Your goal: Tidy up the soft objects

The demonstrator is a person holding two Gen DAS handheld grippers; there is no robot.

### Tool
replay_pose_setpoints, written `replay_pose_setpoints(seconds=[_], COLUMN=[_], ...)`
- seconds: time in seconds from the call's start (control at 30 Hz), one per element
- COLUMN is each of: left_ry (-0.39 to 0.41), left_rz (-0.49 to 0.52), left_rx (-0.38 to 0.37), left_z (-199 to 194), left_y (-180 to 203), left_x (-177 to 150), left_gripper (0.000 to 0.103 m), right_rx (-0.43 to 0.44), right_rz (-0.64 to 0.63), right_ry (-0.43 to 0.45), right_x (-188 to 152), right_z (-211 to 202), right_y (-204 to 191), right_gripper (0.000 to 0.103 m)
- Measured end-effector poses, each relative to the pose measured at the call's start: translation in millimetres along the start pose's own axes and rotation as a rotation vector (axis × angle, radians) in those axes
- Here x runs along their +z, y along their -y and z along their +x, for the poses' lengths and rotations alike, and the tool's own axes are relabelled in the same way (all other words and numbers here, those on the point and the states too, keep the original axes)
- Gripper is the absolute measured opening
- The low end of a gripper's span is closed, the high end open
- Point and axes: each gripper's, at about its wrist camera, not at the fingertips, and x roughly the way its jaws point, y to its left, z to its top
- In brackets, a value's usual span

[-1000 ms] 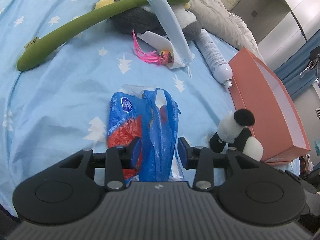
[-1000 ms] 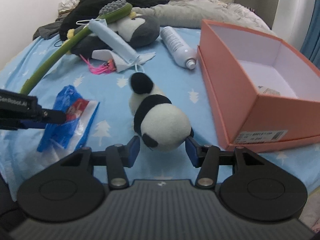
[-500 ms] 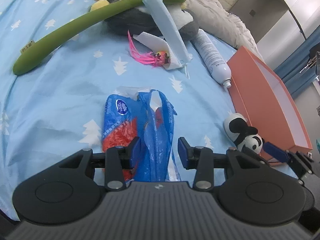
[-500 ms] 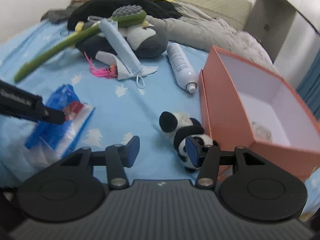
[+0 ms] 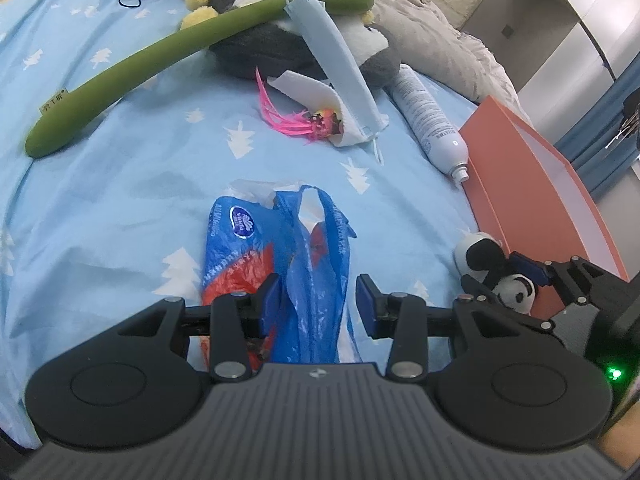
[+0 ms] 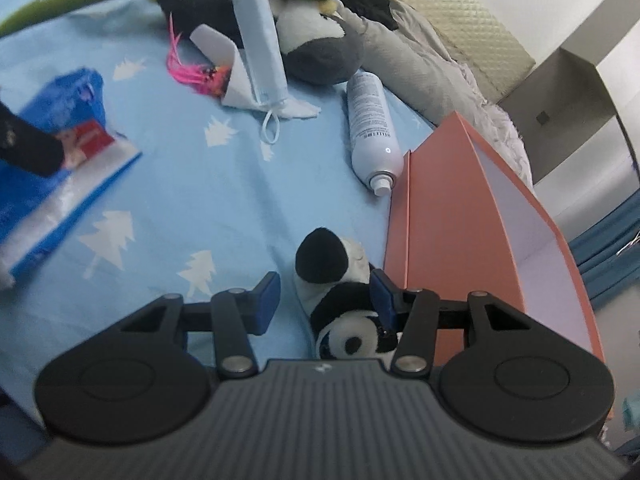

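Left wrist view: the left hand-held gripper (image 5: 318, 300) hangs low over the bed (image 5: 120, 184), its blue-padded fingers spread apart on either side of a crumpled blue and red plastic bag (image 5: 280, 264) that lies flat on the blue sheet; whether the pads touch the bag cannot be told. Beyond the bag lie a pink feathery toy (image 5: 296, 122) wrapped in white tissue, a pale blue face mask (image 5: 334, 64), a long green back brush (image 5: 160, 64) and a large grey and white plush (image 5: 280, 44). A white spray can (image 5: 430, 118) lies on its side, its nozzle near the orange box (image 5: 532, 200). At the right, the small panda plush (image 5: 492, 268) sits against the box's outer wall with the right hand-held gripper (image 5: 504, 276) around it.

Right wrist view: the right hand-held gripper (image 6: 324, 300) has its fingers apart, with the panda plush (image 6: 340, 296) between them. The right pad touches the toy; the left pad stands clear of it. The panda lies on the sheet just beside the orange box (image 6: 460, 232). The plastic bag (image 6: 68, 148) lies well to the left, blurred.
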Motion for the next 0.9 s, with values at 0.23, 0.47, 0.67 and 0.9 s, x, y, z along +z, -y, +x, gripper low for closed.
replay_pose_setpoints(seconds=[0.23, 0.47, 0.67, 0.9], left_ry=[0.012, 0.014, 0.021, 0.020], left_rz=[0.021, 0.029, 0.029, 0.030], left_rx=[0.012, 0.018, 0.029, 0.036], left_z=[3, 4, 5, 6], left_y=[1, 2, 2, 1], left_x=[-1, -3, -2, -3], left_gripper=[0.046, 0.046, 0.046, 0.046], right_rx=[-0.039, -0.036, -0.006, 0.059], right_rz=[-0.028, -0.015, 0.064, 0.194], right_ry=[0.000, 0.010, 0.042, 0.098], right_x=[4, 7, 6, 12], right_z=[12, 11, -7, -37], right_y=[-2, 1, 14, 31], right_gripper=[0.040, 0.029, 0.028, 0.028])
